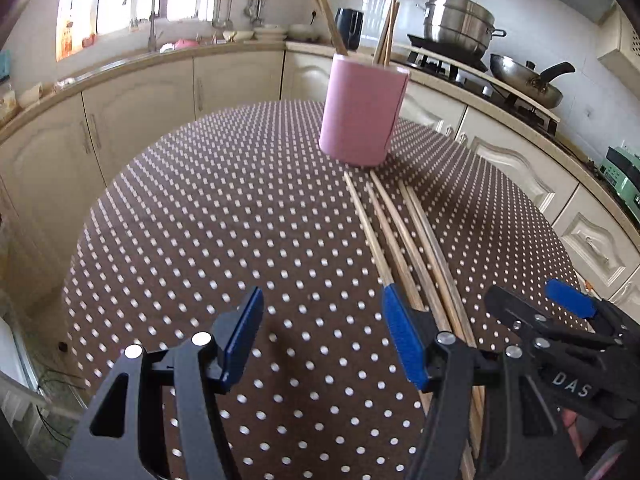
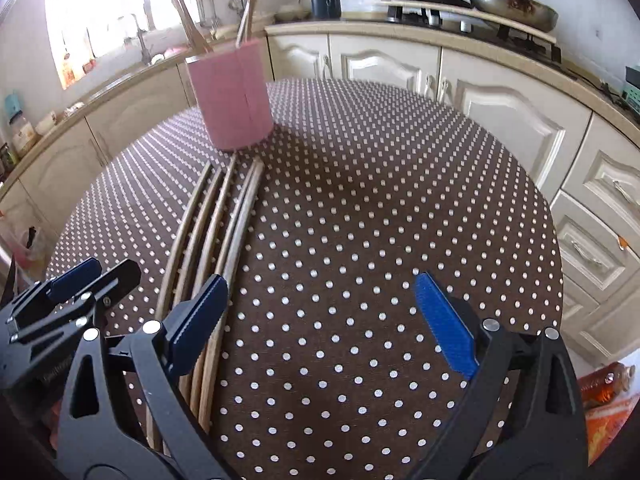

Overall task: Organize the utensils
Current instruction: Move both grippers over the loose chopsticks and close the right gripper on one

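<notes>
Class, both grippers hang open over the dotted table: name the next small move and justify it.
Probably lower the right gripper leftward onto the loose chopsticks. They lie flat in a row in front of the pink holder, which already holds several upright. Its left finger sits over them, nothing is gripped, and the left gripper is empty too.

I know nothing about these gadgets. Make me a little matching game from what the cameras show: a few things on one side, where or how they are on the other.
1. pink cup
2. loose chopsticks
3. wok
4. left hand-held gripper

a. open, holding nothing
b. on the stove
c. lying flat on the dotted tablecloth
d. standing upright, chopsticks inside

Pairs: 1-d, 2-c, 3-b, 4-a
</notes>
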A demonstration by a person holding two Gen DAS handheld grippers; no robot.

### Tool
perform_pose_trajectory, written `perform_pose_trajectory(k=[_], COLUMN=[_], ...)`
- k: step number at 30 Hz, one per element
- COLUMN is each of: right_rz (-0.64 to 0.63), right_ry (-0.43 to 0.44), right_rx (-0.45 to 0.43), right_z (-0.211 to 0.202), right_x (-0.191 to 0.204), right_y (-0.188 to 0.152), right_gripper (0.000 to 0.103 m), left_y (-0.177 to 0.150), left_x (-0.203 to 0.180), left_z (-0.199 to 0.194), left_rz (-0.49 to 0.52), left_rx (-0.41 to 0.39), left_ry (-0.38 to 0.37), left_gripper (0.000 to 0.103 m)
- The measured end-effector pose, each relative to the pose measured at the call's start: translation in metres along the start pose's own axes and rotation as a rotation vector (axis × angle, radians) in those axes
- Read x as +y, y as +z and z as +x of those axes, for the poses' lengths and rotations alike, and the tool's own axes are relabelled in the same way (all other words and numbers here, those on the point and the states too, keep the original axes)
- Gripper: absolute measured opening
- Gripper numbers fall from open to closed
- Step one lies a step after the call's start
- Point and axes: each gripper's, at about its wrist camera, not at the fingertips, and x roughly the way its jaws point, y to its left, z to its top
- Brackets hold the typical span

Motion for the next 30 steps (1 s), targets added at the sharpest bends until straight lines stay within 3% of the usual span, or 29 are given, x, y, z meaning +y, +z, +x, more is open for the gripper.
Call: perform_pose_trajectory(k=[9,17,24,25,28,30], right_rz=[-0.039,-0.08,-0.12,-0.119,-0.146,-0.152], right_ry=[0.002,-0.005,-0.035,-0.026,0.004,0.013], right_rx=[0.091,0.117,0.14,0.133,0.074,0.048], right_z=[0.02,0.04,0.054,0.054,0.043,0.04], right_x=[0.008,0.019,0.026,0.024,0.024,0.022], right_y=[0.012,0.033,0.044,0.044,0.043,0.038], right_gripper=[0.093,0.093,0.094,0.089,0.023,0.014], left_y=[-0.001,0.001,0.004,0.005,0.008,0.011], left_x=[0.003,0.013,0.01,0.007,0.002,-0.003], left_z=[-0.001,-0.004,-0.002,-0.001,0.001,0.004], left_rz=[-0.015,-0.03,-0.016,-0.017,-0.014,0.001], left_rx=[-0.01,-0.014,-0.005,-0.001,0.01,0.02], left_ry=[-0.017,-0.055,-0.043,-0.039,-0.02,0.002], left_gripper=[0.062,0.066,0.068,0.068,0.068,0.068])
